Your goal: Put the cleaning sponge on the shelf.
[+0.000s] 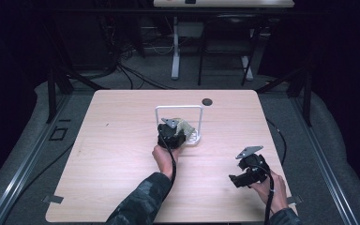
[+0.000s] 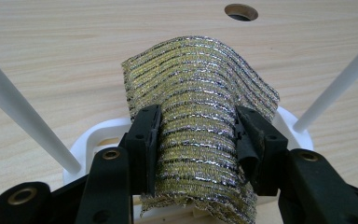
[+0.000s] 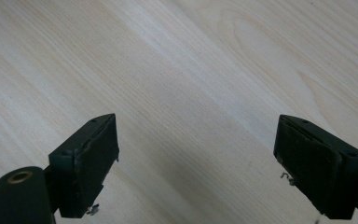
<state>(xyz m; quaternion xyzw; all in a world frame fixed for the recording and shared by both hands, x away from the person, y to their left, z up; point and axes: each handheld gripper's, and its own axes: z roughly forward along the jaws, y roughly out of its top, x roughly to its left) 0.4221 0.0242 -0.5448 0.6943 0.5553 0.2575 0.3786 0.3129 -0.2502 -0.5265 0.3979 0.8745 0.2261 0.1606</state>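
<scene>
Pale wood grain runs across the table, which sits in a dark room with cables and desk legs behind it.

Nearest me, at the lower right of the high view, my right gripper hovers low over bare wood. Its own view shows the jaws spread wide with nothing between them, so that tool is released and idle.

Further in, near the middle of the frame, my left gripper is clenched on a glittery gold and silver striped cloth. The left gripper view shows both pads pressing the fabric from either side, bunching it into a hump between them, with the loose upper edge fanning out beyond the jaws. The cloth sits over the base of a white rack, whose thin bars stand at the left and right edges of that view. Beyond the rack, towards the top of the frame, is a round hole in the table.

My worry is the rack: it looks light, and the cloth hangs close over its base. If I lift or pull while the fabric drags on it, I could catch a bar and tip the whole thing. The free edge could also slip, since only a fold is pinched.
</scene>
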